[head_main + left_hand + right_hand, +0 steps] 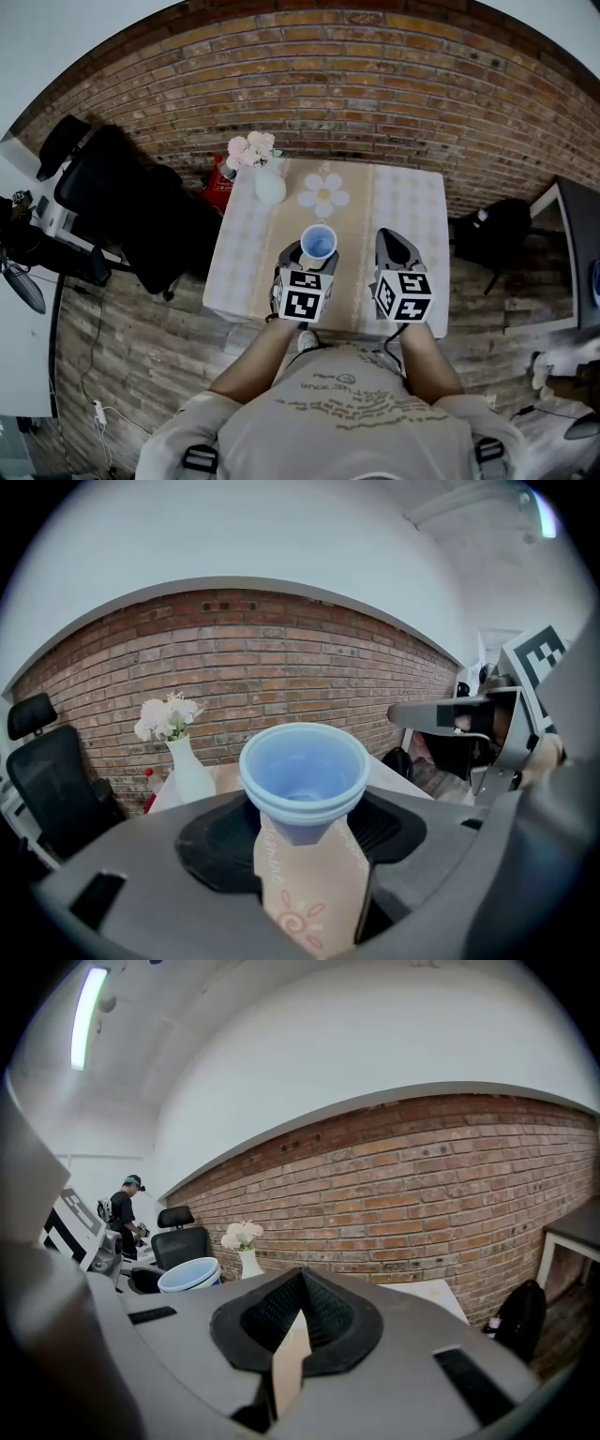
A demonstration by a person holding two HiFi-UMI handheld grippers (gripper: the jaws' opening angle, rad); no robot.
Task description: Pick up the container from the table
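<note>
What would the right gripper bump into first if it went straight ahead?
Nothing close. The right gripper points across the table toward the brick wall. The wall would probably come first, though depth is hard to judge.

Overhead — gripper views level (vase (pixel 269 185) shared)

The pale blue plastic cup (pixel 318 241) is sitting between the left gripper's (pixel 316 256) jaws, left of the right gripper (pixel 392 246); the white ceramic flower vase (pixel 269 186) is standing beyond both, on the cloth-covered table (pixel 417 202).
</note>
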